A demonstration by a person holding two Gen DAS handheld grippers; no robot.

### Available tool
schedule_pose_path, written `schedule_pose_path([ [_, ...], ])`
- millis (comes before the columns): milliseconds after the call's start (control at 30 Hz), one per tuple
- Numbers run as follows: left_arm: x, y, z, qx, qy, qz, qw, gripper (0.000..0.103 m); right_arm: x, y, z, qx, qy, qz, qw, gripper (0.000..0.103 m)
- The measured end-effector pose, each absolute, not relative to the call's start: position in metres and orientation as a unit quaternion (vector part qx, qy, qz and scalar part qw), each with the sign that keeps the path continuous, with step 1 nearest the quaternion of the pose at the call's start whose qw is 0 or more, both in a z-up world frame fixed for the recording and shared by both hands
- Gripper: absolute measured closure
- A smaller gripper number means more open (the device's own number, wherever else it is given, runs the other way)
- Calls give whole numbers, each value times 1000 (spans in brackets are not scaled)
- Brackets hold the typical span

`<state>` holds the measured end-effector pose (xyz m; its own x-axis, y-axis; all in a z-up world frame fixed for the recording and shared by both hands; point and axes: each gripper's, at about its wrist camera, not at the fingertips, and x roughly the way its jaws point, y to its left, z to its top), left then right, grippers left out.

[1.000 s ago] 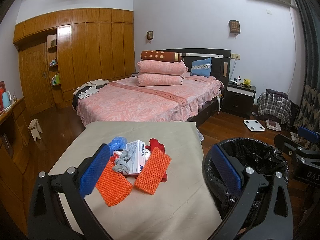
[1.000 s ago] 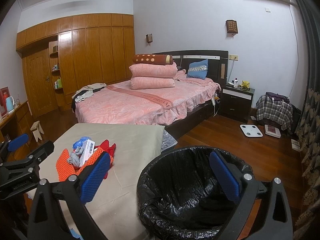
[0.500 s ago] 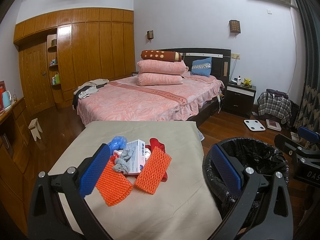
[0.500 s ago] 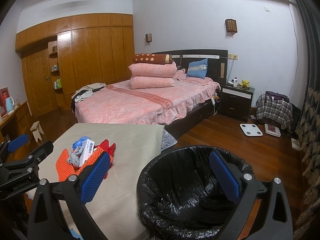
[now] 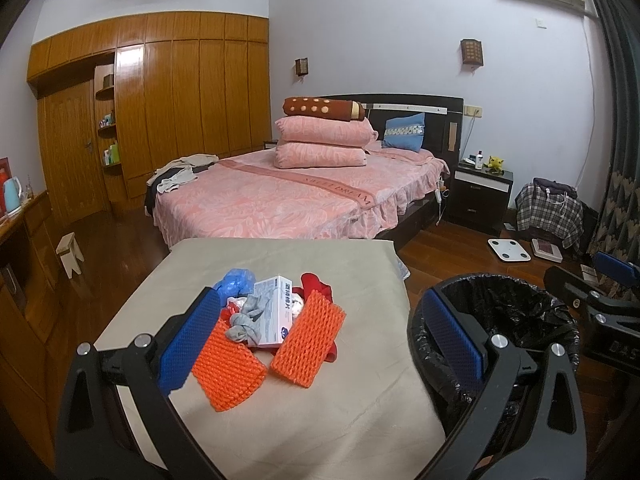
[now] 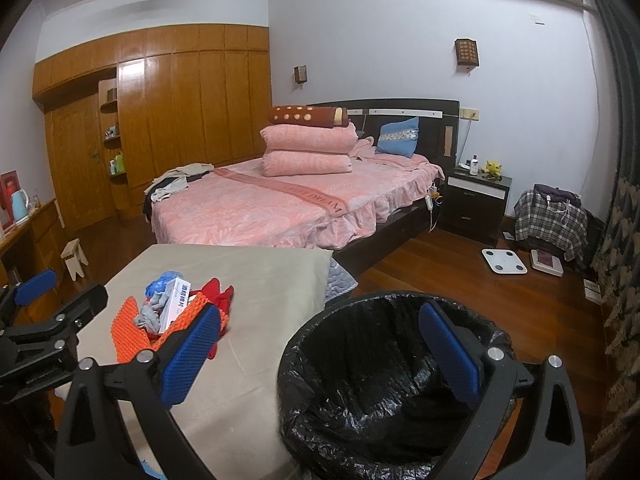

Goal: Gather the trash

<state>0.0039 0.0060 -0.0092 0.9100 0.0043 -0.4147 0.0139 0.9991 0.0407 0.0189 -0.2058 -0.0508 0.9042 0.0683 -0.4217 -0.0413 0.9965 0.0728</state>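
A bed [image 5: 288,200] with a pink cover fills the far side of the room, stacked pink pillows [image 5: 322,144] and a brown dotted bolster [image 5: 320,108] at its head, against a wall of wooden wardrobes [image 5: 180,92]. In front of it stands the surface [image 5: 280,408], draped in a beige cloth, and just to its right on the wooden floor [image 6: 460,280] sits the bin [image 6: 372,392], round and lined with a black bag; nothing can be made out lying inside it. The trash lies in one heap near the middle of the surface: two orange foam nets [image 5: 228,366], one flat toward the left and one propped toward the right, with a white box [image 5: 274,314] leaning between them, a grey rag [image 5: 244,320] draped against the box, a crumpled blue wrapper [image 5: 236,280] behind, and something red [image 5: 316,284] at the back right. The left gripper [image 5: 320,340] hangs above the near edge of the surface, its jaws spread wide and empty, the heap showing between the blue pads [image 5: 188,340]. The right gripper [image 6: 320,352] hangs over the bin, jaws likewise spread wide with nothing in them, well apart from the heap. A dark nightstand [image 5: 480,196] stands beside the bed, and a white scale [image 5: 509,249] lies on the floor near a plaid bundle [image 5: 548,212].
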Motion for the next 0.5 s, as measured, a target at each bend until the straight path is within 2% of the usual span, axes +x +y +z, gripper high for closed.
schedule_pose_path([
  [133,15,28,-36,16,220,4,975,5,31,-197,-54,33,228,34,973,6],
  [500,38,103,-60,23,235,92,967,5,83,-134,-90,17,269,94,958,6],
])
